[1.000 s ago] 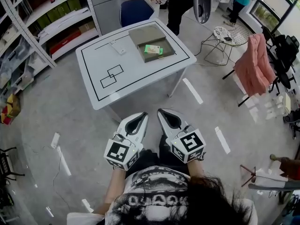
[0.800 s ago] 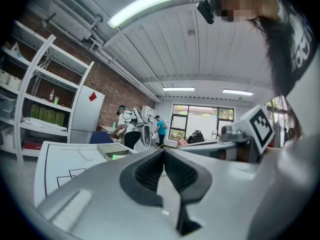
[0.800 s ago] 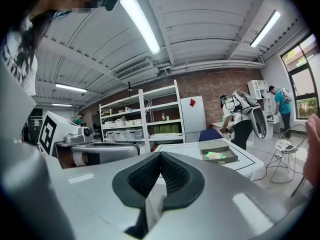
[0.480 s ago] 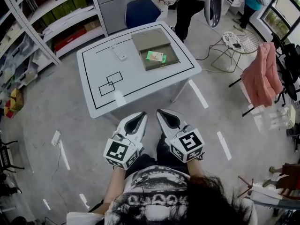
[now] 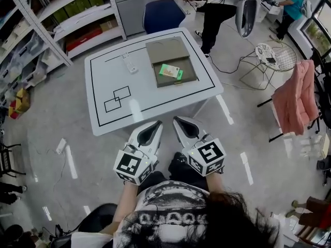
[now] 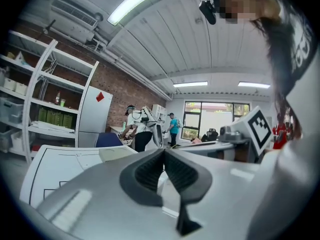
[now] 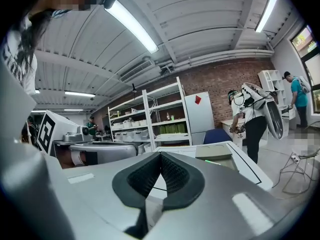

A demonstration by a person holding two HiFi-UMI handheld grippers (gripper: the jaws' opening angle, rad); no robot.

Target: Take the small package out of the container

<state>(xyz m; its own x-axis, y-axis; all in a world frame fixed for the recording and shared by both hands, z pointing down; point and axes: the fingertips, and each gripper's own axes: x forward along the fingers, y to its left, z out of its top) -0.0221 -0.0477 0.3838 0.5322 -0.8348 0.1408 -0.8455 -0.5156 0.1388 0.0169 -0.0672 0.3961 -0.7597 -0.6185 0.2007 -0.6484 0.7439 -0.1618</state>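
you are holding both tools out in front of your waist, side by side, pointing almost level toward the counter (image 5: 108, 71). the left tool (image 5: 156, 124) is angling a little to the right and the right tool (image 5: 179, 119) a little to the left, so the 2 tips are sitting near each other but apart. both tools are clenched and carrying nothing. in the left gripper view the dark pads (image 6: 147, 173) are meeting at the tip, and in the right gripper view the pads (image 7: 145, 176) are doing the same.

compared with 1 second ago, the counter is sitting closer to you. its near edge was well ahead of the tips then, and now the tips are reaching just about to that edge in the head view. your hands are keeping the same pose relative to your body.

the small package (image 5: 170, 72), green, is lying inside the flat grey-brown container (image 5: 189, 77) on the far right part of the counter. it is well apart from both tools, ahead of the right tool and slightly to its right. in the right gripper view the container (image 7: 214, 152) is showing just beyond the closed tip.
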